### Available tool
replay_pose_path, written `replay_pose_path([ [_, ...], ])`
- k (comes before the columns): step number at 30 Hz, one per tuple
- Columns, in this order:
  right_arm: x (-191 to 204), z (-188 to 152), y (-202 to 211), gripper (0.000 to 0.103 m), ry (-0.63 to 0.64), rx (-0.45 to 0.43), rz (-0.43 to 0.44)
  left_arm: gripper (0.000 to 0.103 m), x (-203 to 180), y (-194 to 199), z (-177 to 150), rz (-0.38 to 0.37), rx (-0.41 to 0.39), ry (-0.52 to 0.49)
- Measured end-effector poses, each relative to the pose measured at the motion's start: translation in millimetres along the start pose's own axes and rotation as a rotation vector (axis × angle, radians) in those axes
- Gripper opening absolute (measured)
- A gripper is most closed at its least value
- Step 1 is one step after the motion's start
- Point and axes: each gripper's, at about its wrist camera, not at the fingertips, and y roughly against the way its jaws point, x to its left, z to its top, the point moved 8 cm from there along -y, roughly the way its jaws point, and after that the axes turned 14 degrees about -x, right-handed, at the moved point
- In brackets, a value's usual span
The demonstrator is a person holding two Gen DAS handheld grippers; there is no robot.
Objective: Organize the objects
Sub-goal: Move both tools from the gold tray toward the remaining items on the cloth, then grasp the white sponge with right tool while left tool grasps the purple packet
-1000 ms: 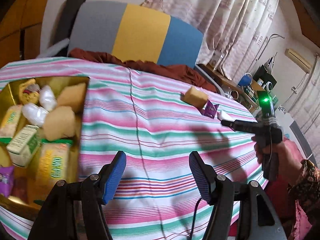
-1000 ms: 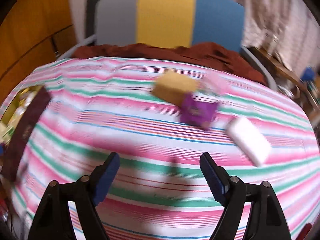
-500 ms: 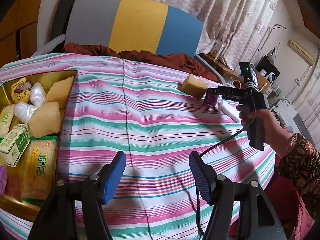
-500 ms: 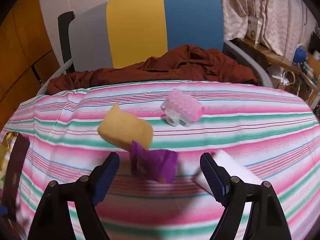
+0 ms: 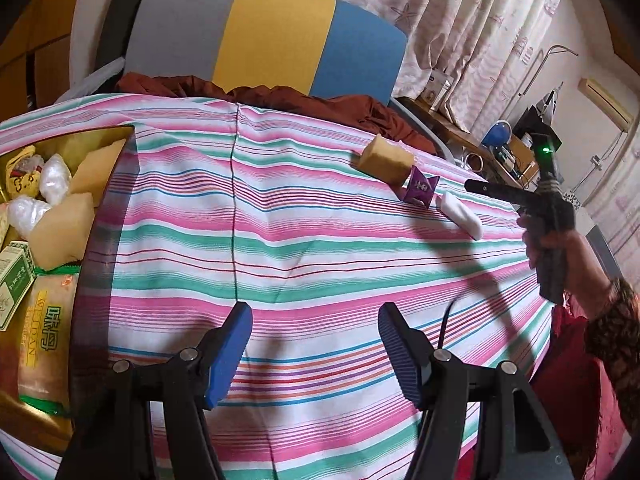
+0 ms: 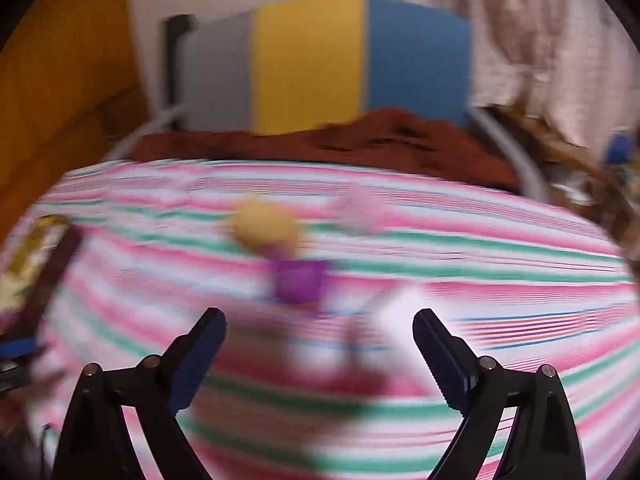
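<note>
On the striped cloth point(image 5: 280, 240) at the far right lie a yellow sponge point(image 5: 384, 158), a purple packet point(image 5: 420, 188) and a white block point(image 5: 460, 214). A gold tray point(image 5: 36, 420) at the left holds several packets and sponges. My left gripper point(image 5: 314, 340) hangs open over bare cloth, holding nothing. A hand holds my right gripper point(image 5: 476, 187) just right of the white block. In the blurred right wrist view the right gripper point(image 6: 320, 320) has its jaws opening with nothing gripped. The purple packet point(image 6: 298, 282), sponge point(image 6: 266, 228) and white block point(image 6: 396, 312) lie ahead of it.
A pink ridged object point(image 6: 362, 210) lies beyond the sponge. A chair with a grey, yellow and blue back point(image 5: 276, 36) and a brown cloth point(image 5: 280, 96) stands behind the table. A cluttered side shelf point(image 5: 500, 152) is at the right, past the table edge.
The right gripper's jaws stand wider than before. Its view has pulled back and blurred, so the packet and sponge sit farther ahead. The left view has drifted slightly towards the tray.
</note>
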Motion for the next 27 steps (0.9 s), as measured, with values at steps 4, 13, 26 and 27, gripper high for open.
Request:
replay_pose_path([
  [4, -48.5, 3.3, -26.3, 0.093, -0.091, 0.040, -0.068, 0.066, 0.3, -4.6, -1.3, 0.010, 0.011, 0.003],
  [13, 31.2, 6.0, -66.1, 0.084, -0.199, 0.074, 0.182, 0.066, -2.6, -3.3, 4.9, 0.027, 0.006, -0.024],
  [26, -33.2, -1.8, -18.4, 0.094, 0.007, 0.063, 0.046, 0.066, -7.9, -17.6, 2.7, 0.005, 0.031, 0.006],
  [27, -45.9, -10.2, -27.0, 0.094, 0.021, 0.105, 0.016, 0.066, -8.9, -19.1, 2.5, 0.007, 0.034, 0.002],
])
